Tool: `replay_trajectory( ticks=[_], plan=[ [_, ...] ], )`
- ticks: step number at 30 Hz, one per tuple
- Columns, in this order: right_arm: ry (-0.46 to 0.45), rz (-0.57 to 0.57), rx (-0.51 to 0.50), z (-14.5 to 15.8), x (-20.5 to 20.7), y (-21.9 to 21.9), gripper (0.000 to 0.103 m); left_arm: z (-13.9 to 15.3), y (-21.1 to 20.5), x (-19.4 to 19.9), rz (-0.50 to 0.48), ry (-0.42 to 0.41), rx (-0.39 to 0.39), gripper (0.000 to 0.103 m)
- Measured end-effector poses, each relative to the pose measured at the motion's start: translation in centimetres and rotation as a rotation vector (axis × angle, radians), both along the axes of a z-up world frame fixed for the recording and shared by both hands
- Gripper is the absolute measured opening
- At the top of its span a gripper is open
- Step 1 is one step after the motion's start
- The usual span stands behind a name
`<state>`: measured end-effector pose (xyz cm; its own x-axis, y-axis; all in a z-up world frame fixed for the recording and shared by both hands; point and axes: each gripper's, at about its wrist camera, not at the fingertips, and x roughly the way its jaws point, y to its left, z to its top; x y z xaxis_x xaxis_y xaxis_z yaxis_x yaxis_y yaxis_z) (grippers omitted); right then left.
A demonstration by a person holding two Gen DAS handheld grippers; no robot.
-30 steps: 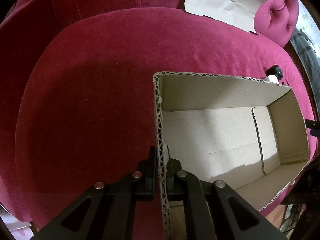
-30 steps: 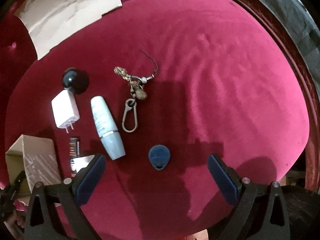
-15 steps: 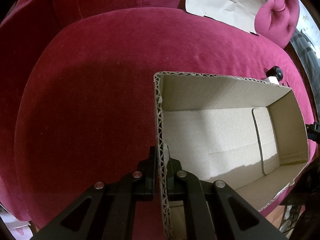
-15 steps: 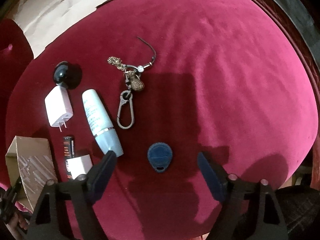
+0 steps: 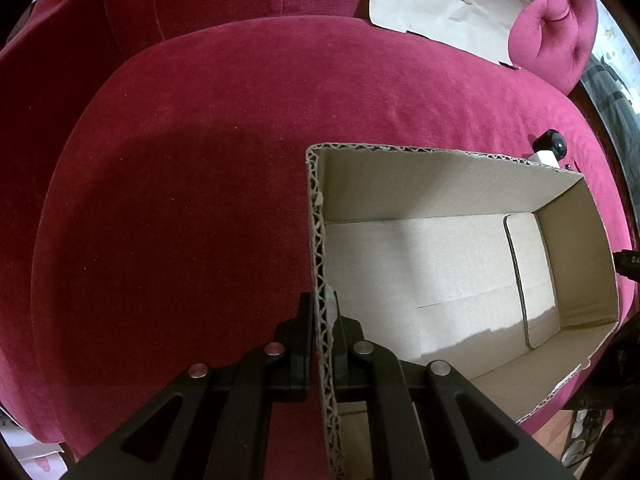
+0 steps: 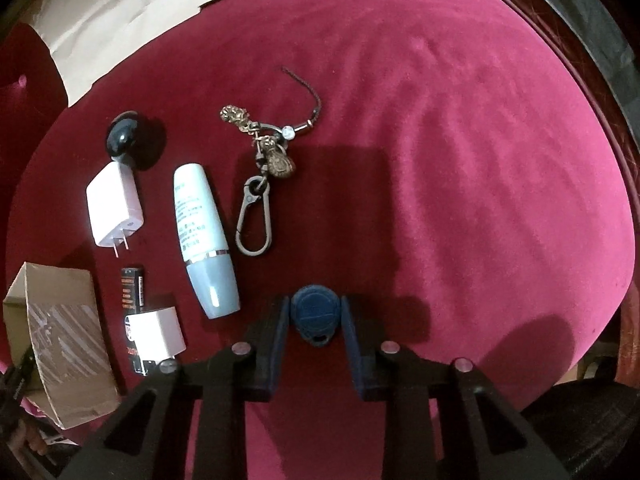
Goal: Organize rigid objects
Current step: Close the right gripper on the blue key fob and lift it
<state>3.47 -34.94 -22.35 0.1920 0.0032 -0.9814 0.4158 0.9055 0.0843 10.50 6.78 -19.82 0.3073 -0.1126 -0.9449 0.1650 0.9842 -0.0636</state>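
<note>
Pick-up step in hand: right tool point(image 6: 314, 316) lowered over the blue key fob point(image 6: 315, 316), fingers narrowed to bracket both flanks, apparently touching or nearly so, grip not yet confirmed. Fob flat on the red velvet cushion point(image 6: 460, 160), just right of the white-and-blue bottle point(image 6: 203, 240); long axis roughly along the tool fingers, rounded end pointing away from the camera, ring-hole end pointing back toward it. Left tool point(image 5: 323, 312) clamped shut on the near wall of the open cardboard box point(image 5: 440, 184), one finger inside and one outside, steadying it; nothing seen inside the box. Next, probably: squeeze fully, lift clear, carry left past the bottle to the box, release over the opening. Thin, flat fob on soft pile, so likely to slip or tilt unless pinched low on its edges.
</note>
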Motion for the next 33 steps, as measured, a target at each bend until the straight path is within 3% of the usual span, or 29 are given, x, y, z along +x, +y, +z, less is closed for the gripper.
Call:
replay_trajectory(
  ticks=[14,33],
  plan=[
    [-0.021,0.009,-0.028,1.5,0.0,-0.9,0.028,-0.1,-0.1,-0.2,0.0,-0.004,0.0,0.005],
    [-0.088,0.093,-0.085,8.4,-0.1,4.0,0.028,-0.1,0.2,-0.2,0.006,-0.01,-0.006,0.005]
  ],
)
